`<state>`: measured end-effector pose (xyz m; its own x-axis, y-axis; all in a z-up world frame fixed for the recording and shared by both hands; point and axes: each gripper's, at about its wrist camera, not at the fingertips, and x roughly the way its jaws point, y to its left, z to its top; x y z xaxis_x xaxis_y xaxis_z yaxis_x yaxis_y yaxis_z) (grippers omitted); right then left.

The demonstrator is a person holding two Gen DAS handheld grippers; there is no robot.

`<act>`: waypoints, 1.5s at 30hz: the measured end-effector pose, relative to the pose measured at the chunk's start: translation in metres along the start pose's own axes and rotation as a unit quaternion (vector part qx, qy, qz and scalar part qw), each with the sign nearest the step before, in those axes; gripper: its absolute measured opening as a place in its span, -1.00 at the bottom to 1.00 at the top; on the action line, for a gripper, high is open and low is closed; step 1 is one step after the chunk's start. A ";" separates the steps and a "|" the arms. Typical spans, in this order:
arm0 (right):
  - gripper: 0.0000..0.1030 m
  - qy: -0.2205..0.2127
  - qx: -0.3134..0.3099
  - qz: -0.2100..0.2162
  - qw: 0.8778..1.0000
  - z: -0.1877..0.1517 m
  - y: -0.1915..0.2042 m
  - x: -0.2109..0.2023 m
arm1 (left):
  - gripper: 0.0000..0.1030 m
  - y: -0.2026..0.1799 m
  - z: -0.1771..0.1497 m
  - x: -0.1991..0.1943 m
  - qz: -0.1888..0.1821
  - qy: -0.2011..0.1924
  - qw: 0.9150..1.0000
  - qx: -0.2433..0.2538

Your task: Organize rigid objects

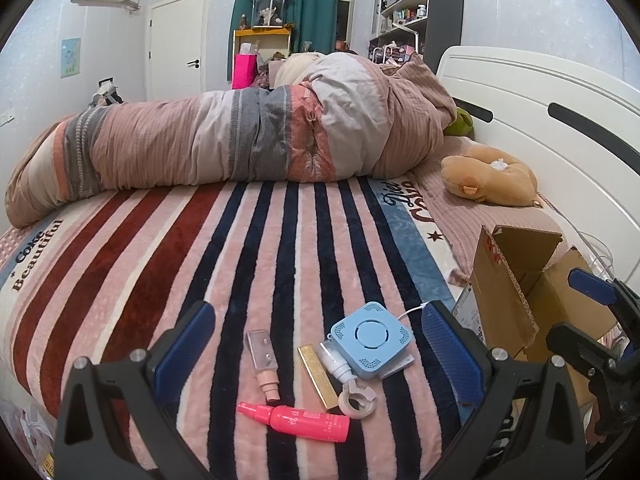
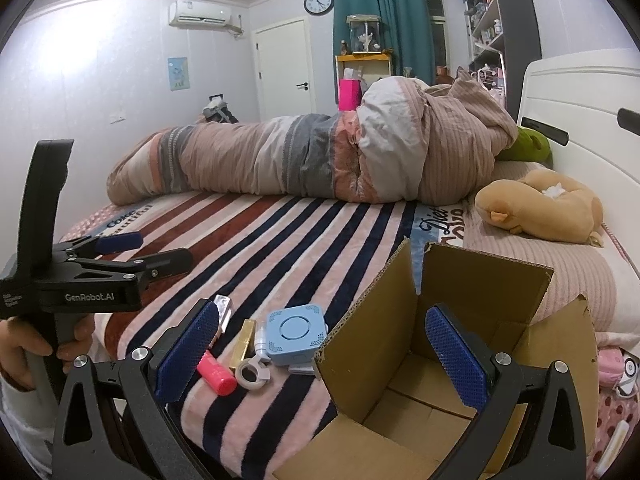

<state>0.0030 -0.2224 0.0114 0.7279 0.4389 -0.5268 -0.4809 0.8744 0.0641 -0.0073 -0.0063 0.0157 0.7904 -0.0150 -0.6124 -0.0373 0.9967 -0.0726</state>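
Small items lie on the striped blanket (image 1: 240, 248): a light blue square device (image 1: 372, 338), a gold bar (image 1: 319, 376), a white clip with a ring (image 1: 356, 398), a clear bottle with a peach cap (image 1: 264, 364) and a pink tube (image 1: 304, 422). My left gripper (image 1: 316, 354) is open, hovering just above them with a finger on each side. An open cardboard box (image 2: 432, 360) stands to their right. My right gripper (image 2: 324, 354) is open and empty over the box's left wall. The blue device (image 2: 296, 334) and pink tube (image 2: 216, 372) also show there.
A rolled duvet (image 1: 248, 136) lies across the far side of the bed. A tan plush toy (image 1: 492, 178) and a green plush (image 2: 524, 146) lie near the white headboard (image 1: 540, 104). The left gripper (image 2: 120, 256) shows in a hand at the right view's left.
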 end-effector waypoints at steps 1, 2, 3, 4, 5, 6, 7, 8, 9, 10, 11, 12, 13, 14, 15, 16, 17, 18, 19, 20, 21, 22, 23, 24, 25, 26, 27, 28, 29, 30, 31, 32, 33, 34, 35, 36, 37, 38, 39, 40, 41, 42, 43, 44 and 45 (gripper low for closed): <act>1.00 0.000 0.000 0.000 1.000 0.000 -0.001 0.000 | 0.99 0.000 0.000 -0.002 0.000 -0.001 1.000 0.000; 1.00 0.000 0.000 -0.001 1.000 0.000 -0.001 0.000 | 0.99 -0.001 0.000 -0.002 0.000 -0.001 1.000 0.000; 1.00 0.001 0.000 0.000 1.000 -0.001 -0.001 0.000 | 0.99 -0.001 0.000 -0.002 0.000 -0.001 1.000 0.000; 1.00 0.001 0.001 0.000 1.000 -0.001 -0.001 0.000 | 0.99 -0.001 0.000 -0.002 0.000 -0.001 1.000 0.000; 1.00 0.001 0.001 0.000 1.000 -0.001 -0.001 -0.001 | 0.99 -0.001 0.000 -0.002 0.000 -0.001 1.000 0.000; 1.00 0.001 0.001 0.000 1.000 -0.001 -0.001 -0.001 | 0.99 -0.001 0.000 -0.002 0.000 -0.001 1.000 0.000; 1.00 0.001 0.001 0.000 1.000 -0.001 -0.001 -0.001 | 0.99 0.000 0.000 -0.002 0.000 -0.001 1.000 0.000; 1.00 0.001 0.000 0.000 1.000 -0.001 -0.002 -0.001 | 0.99 0.000 0.000 -0.002 -0.001 -0.002 1.000 0.000; 1.00 0.001 0.001 0.001 1.000 -0.001 -0.002 -0.001 | 0.99 0.000 0.000 -0.002 -0.001 -0.002 1.000 0.000; 1.00 0.001 0.001 0.001 1.000 -0.001 -0.002 -0.001 | 0.99 -0.001 0.000 -0.003 0.000 -0.002 1.000 0.000; 1.00 0.001 0.001 0.000 1.000 -0.001 -0.001 0.000 | 0.99 0.000 0.000 -0.003 -0.001 -0.002 1.000 0.000; 1.00 0.002 0.001 0.000 1.000 -0.001 -0.001 -0.001 | 0.99 -0.001 0.000 -0.003 0.000 -0.002 1.000 0.000; 1.00 0.002 0.001 0.000 1.000 -0.001 -0.001 0.000 | 0.99 0.000 0.000 -0.003 -0.001 -0.002 1.000 0.000; 1.00 0.002 0.001 -0.001 1.000 -0.001 -0.001 -0.001 | 0.99 0.000 0.000 -0.003 -0.001 -0.002 1.000 -0.001; 1.00 0.002 0.002 -0.001 1.000 -0.002 -0.001 -0.001 | 0.99 0.000 0.000 -0.003 -0.001 -0.002 1.000 0.000; 1.00 0.002 0.002 0.000 1.000 -0.001 -0.001 0.000 | 0.99 0.000 0.000 -0.003 -0.001 -0.002 1.000 0.000; 1.00 0.002 0.002 0.000 1.000 -0.001 -0.001 0.000 | 0.99 0.000 0.000 -0.003 -0.001 -0.002 1.000 -0.001; 1.00 0.002 0.002 0.000 1.000 -0.001 -0.001 -0.001 | 0.99 0.000 -0.001 -0.003 -0.001 -0.002 1.000 -0.001; 1.00 0.002 0.002 0.000 1.000 -0.001 -0.001 0.000 | 0.99 0.000 -0.001 -0.003 -0.001 -0.002 1.000 -0.001; 1.00 0.002 0.001 -0.001 1.000 -0.001 -0.001 0.000 | 0.99 0.000 -0.001 -0.003 -0.001 -0.002 1.000 -0.001; 1.00 0.002 0.001 -0.002 1.000 -0.001 -0.001 -0.001 | 0.99 0.000 -0.001 -0.003 -0.001 -0.002 1.000 -0.001; 1.00 0.002 0.001 -0.001 1.000 -0.001 -0.001 0.000 | 0.99 0.000 0.000 -0.004 -0.001 -0.002 1.000 -0.001; 1.00 0.002 0.002 -0.001 1.000 -0.001 -0.001 -0.001 | 0.99 0.000 -0.001 -0.003 -0.001 -0.002 1.000 -0.001; 1.00 0.002 0.002 -0.001 1.000 -0.002 -0.001 -0.001 | 0.99 0.000 -0.001 -0.003 -0.001 -0.002 1.000 -0.001; 1.00 0.002 0.003 -0.001 1.000 -0.002 -0.002 -0.001 | 0.99 0.000 -0.001 -0.003 -0.001 -0.003 1.000 -0.001; 1.00 0.002 0.002 -0.001 1.000 -0.002 -0.002 -0.001 | 0.99 0.000 -0.001 -0.003 -0.001 -0.002 1.000 -0.001; 1.00 0.002 0.002 -0.002 1.000 -0.003 -0.001 -0.001 | 0.99 0.000 -0.001 -0.003 -0.002 -0.002 1.000 -0.001; 1.00 0.002 0.001 -0.002 1.000 -0.002 -0.002 -0.001 | 0.99 0.000 -0.001 -0.003 -0.002 -0.003 1.000 -0.001; 1.00 0.003 0.001 -0.002 1.000 -0.002 -0.002 -0.001 | 0.99 0.000 -0.001 -0.003 -0.002 -0.003 1.000 -0.001; 1.00 0.003 0.000 -0.003 1.000 -0.003 -0.002 -0.001 | 0.99 0.000 -0.001 -0.003 -0.003 -0.003 1.000 -0.001; 1.00 0.003 0.000 -0.003 1.000 -0.003 -0.003 -0.001 | 0.99 -0.001 -0.001 -0.002 -0.004 -0.003 1.000 -0.002; 1.00 0.004 -0.001 -0.004 1.000 -0.003 -0.004 -0.001 | 0.99 0.000 -0.001 -0.002 -0.005 -0.004 1.000 -0.003; 1.00 0.005 -0.003 -0.006 1.000 -0.004 -0.003 -0.001 | 0.99 -0.001 -0.001 -0.002 -0.005 -0.004 1.000 -0.002; 1.00 0.005 -0.005 -0.009 1.000 -0.003 -0.002 0.000 | 0.99 0.000 0.000 -0.002 -0.006 -0.005 1.000 -0.003; 1.00 0.005 -0.007 -0.012 1.000 -0.002 0.000 -0.001 | 0.99 0.001 0.000 -0.002 -0.008 -0.008 1.000 -0.003; 1.00 0.004 -0.010 -0.015 1.000 -0.001 0.001 -0.001 | 0.99 0.003 0.000 -0.003 -0.011 -0.011 1.000 -0.004; 1.00 0.003 -0.014 -0.017 1.000 0.001 0.005 -0.001 | 0.99 0.006 0.001 -0.003 -0.015 -0.014 1.000 -0.006; 1.00 0.002 -0.018 -0.018 1.000 0.002 0.008 -0.002 | 0.99 0.009 0.001 -0.003 -0.019 -0.017 1.000 -0.008; 1.00 0.000 -0.025 -0.019 1.000 0.005 0.012 -0.002 | 0.99 0.014 0.000 -0.002 -0.023 -0.018 1.000 -0.010; 1.00 -0.004 -0.037 -0.021 0.999 0.008 0.019 -0.001 | 0.99 0.021 -0.001 -0.001 -0.026 -0.020 0.999 -0.012; 1.00 -0.008 -0.050 -0.021 0.999 0.011 0.026 -0.001 | 0.99 0.027 -0.002 0.000 -0.029 -0.023 0.999 -0.013; 1.00 -0.013 -0.066 -0.016 0.998 0.013 0.034 0.000 | 0.99 0.033 -0.003 0.001 -0.032 -0.025 0.999 -0.013; 0.98 -0.014 -0.079 -0.007 0.997 0.017 0.042 0.004 | 0.99 0.040 -0.005 0.002 -0.031 -0.026 0.999 -0.014; 0.86 -0.009 -0.093 0.012 0.996 0.020 0.051 0.009 | 0.99 0.048 -0.006 0.003 -0.026 -0.025 0.999 -0.016; 0.78 0.000 -0.105 0.032 0.994 0.020 0.060 0.016 | 0.99 0.056 -0.008 0.005 -0.019 -0.025 0.999 -0.019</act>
<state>-0.0044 -0.1582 0.0238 0.6925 0.4929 -0.5268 -0.6182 0.7819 -0.0810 -0.0108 0.0487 0.0023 0.8210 -0.0479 -0.5689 -0.0296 0.9916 -0.1262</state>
